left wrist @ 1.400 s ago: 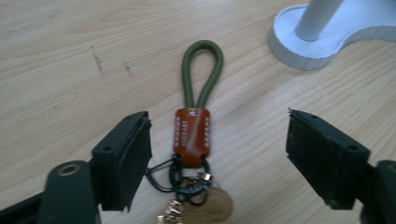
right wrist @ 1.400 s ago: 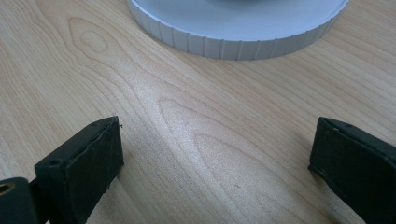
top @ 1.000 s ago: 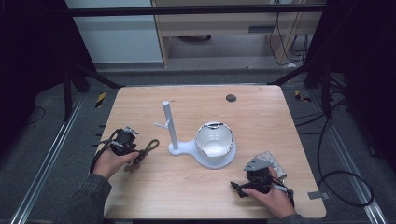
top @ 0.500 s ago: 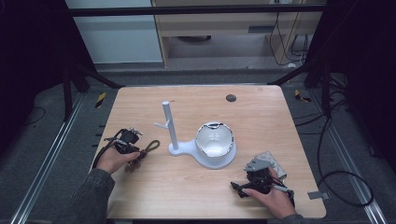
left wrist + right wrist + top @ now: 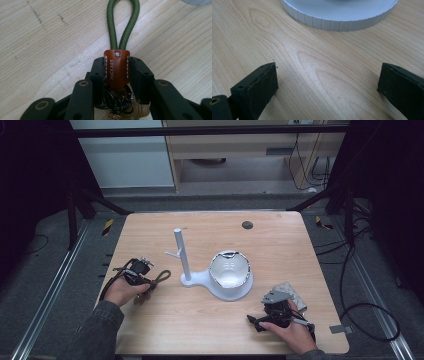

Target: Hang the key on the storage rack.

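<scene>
The left gripper point(image 5: 117, 75), whose jaws have just been closing, pinches the keychain's brown tab point(image 5: 116, 68) low on the table point(image 5: 300, 250), its green loop point(image 5: 122, 22) pointing toward the stand point(image 5: 182, 255) just ahead, while the right gripper point(image 5: 327, 85) rests spread, farther off.

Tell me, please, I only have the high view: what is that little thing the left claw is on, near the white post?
Observer: The left claw is clamped on a brown leather tab with white stitching; its jaws have just been closing on it.
Operator: And the dark loop sticking out of it?
Observer: That is a green braided cord, looped out ahead of the tab.
Operator: Is the other claw holding anything?
Observer: No. The right claw stands wide open with bare tabletop between its jaws, facing the ribbed rim of the white base.
</scene>
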A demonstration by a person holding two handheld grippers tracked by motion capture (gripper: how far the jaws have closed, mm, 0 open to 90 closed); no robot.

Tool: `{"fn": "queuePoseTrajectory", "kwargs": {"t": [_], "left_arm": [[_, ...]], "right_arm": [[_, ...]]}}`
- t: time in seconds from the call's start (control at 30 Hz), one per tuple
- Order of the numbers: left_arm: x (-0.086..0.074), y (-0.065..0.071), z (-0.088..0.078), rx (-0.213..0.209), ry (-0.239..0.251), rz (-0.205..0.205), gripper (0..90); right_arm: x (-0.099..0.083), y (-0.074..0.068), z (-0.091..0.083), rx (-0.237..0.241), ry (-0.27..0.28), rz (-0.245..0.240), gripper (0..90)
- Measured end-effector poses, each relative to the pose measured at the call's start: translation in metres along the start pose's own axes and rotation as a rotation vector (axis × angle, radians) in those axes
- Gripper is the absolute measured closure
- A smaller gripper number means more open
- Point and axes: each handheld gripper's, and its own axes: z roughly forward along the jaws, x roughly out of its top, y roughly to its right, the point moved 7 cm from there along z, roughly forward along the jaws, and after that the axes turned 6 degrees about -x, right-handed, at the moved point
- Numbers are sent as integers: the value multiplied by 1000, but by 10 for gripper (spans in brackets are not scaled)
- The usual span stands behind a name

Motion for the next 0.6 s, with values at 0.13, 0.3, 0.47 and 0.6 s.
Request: {"fn": "queuePoseTrajectory", "kwargs": {"t": [0.13,0.3,0.47,0.6], "left_arm": [[0,1,-15,19,62,6,654],[-9,11,-37,24,178,17,656],[-20,27,-56,28,283,39,656],[-23,39,-68,28,344,63,657]], "right_arm": [[0,0,0,0,0,0,27],[0,0,0,0,0,0,27],[0,0,0,0,0,0,27],[0,0,0,0,0,0,27]]}}
